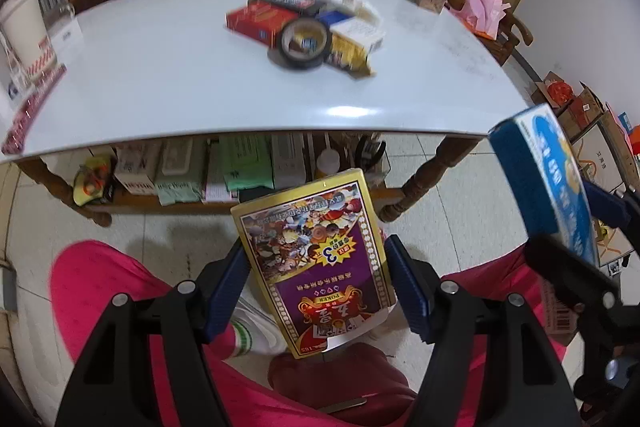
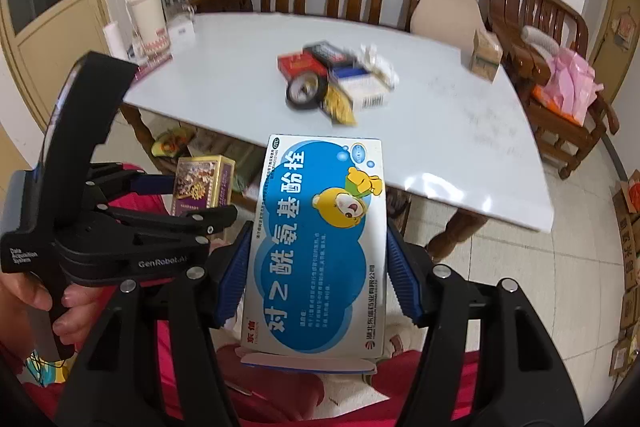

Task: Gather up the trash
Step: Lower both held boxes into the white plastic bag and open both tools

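Bright indoor light, tabletop [image 1: 200, 87] glare, motion blur

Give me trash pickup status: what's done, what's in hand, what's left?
Done: no bin or bag shows, so nothing reads as binned. In hand: left gripper clamps the poker card box; right gripper clamps the blue medicine box, both held off the white table. Left: the pile mid-table, with a black tape roll, a red box and other cartons.

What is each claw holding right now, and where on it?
Left claw: card box, by its long sides. Right claw: blue medicine box, by its long sides.
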Motion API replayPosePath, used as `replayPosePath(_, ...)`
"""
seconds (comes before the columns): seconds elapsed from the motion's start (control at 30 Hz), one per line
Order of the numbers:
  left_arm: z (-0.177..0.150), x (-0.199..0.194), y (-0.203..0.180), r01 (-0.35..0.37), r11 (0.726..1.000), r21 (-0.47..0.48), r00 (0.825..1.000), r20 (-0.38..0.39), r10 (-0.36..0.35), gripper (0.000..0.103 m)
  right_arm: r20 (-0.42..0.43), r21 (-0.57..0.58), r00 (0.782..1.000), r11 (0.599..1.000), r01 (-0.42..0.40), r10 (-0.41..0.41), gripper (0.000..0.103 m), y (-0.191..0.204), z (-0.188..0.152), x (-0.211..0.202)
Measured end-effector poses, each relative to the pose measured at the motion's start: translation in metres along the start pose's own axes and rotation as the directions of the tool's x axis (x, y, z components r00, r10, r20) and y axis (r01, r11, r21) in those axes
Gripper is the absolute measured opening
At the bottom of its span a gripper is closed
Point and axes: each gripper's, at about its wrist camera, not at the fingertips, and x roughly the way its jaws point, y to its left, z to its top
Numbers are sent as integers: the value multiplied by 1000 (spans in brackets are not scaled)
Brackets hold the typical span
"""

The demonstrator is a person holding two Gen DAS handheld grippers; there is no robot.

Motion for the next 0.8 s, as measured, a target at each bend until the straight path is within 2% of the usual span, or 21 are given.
replayPosePath(0.23,-14,39,1,-11,1000,3,997,-74,11,66,-70,36,997,999,-18,21,61,-5,-17,34)
replayPosePath(0.5,-16,80,-2,-23,999,32,991,-130,27,66,-138,64,990,998,-1,10,61,-17,-32,72)
replayPosePath(0.8,-16,144,8,-43,999,16,967,-250,46,66,-258,104,966,995,4,23,61,-29,-56,133)
